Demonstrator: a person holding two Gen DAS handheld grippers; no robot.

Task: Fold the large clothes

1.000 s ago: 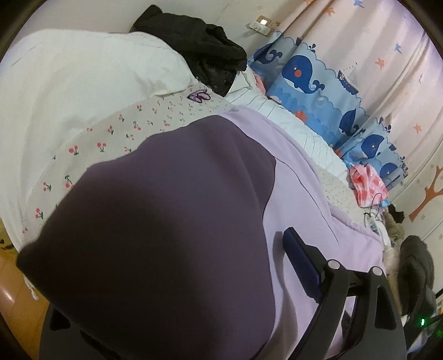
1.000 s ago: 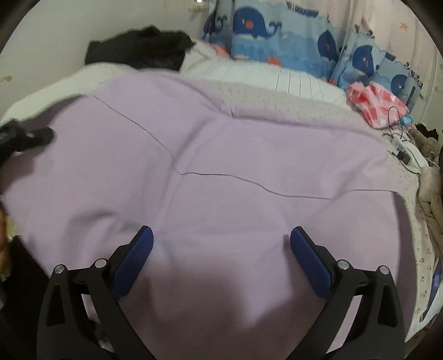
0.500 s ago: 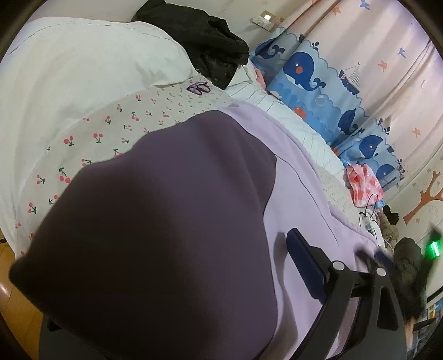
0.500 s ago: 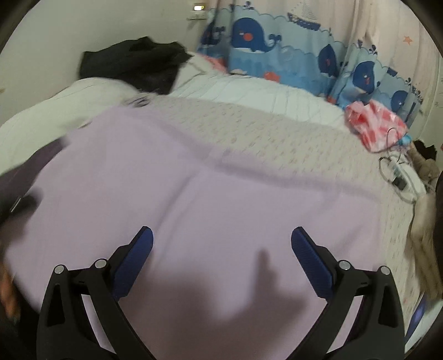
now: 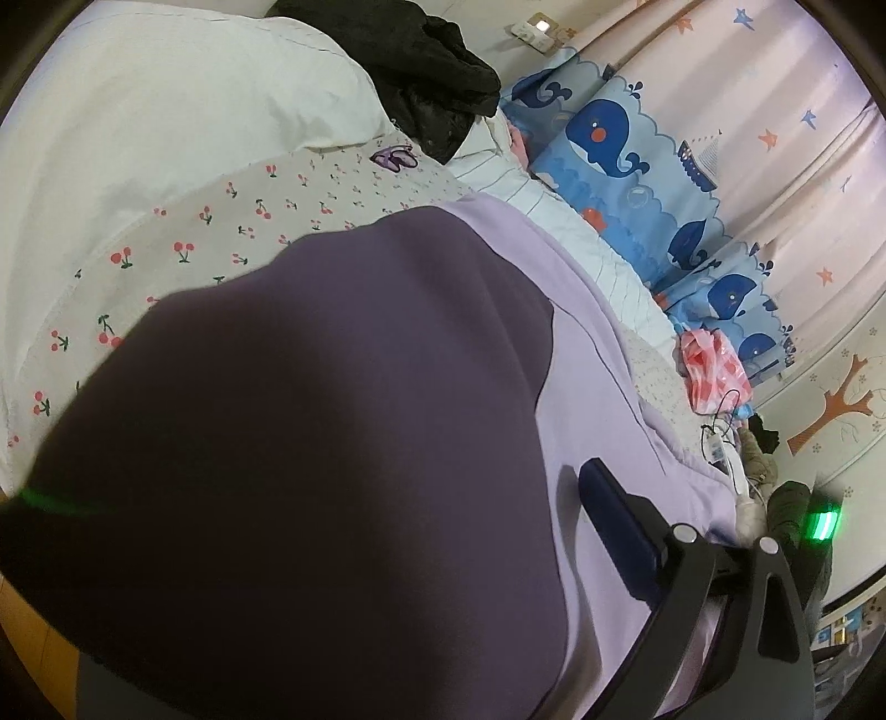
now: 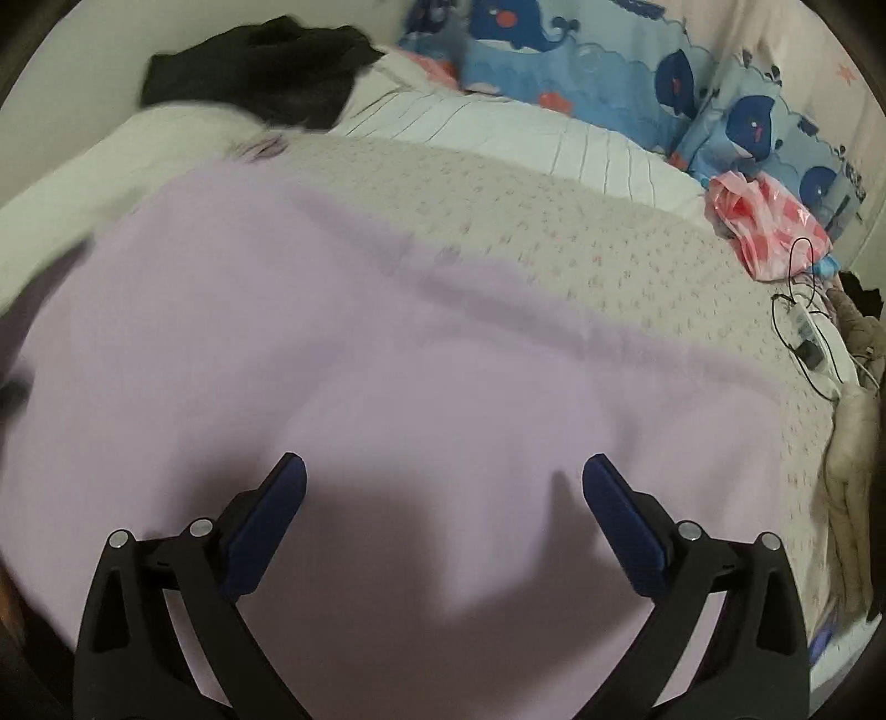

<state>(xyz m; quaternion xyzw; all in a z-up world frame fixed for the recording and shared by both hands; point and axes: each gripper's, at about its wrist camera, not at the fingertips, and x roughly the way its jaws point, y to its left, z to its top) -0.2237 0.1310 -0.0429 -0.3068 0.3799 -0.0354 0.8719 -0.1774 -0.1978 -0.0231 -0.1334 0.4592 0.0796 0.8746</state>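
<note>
The lilac garment (image 6: 387, 360) lies spread flat across the bed (image 6: 637, 249). The right gripper (image 6: 443, 498) hovers over it, jaws wide and empty. The left gripper (image 5: 554, 498) has just been opening, fabric draped over one finger, nothing pinched.

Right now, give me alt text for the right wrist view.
The open right gripper hovers over a lilac garment spread flat on a bed, nothing between its blue pads. Behind lie black clothes, whale-print pillows and a pink bag.
</note>
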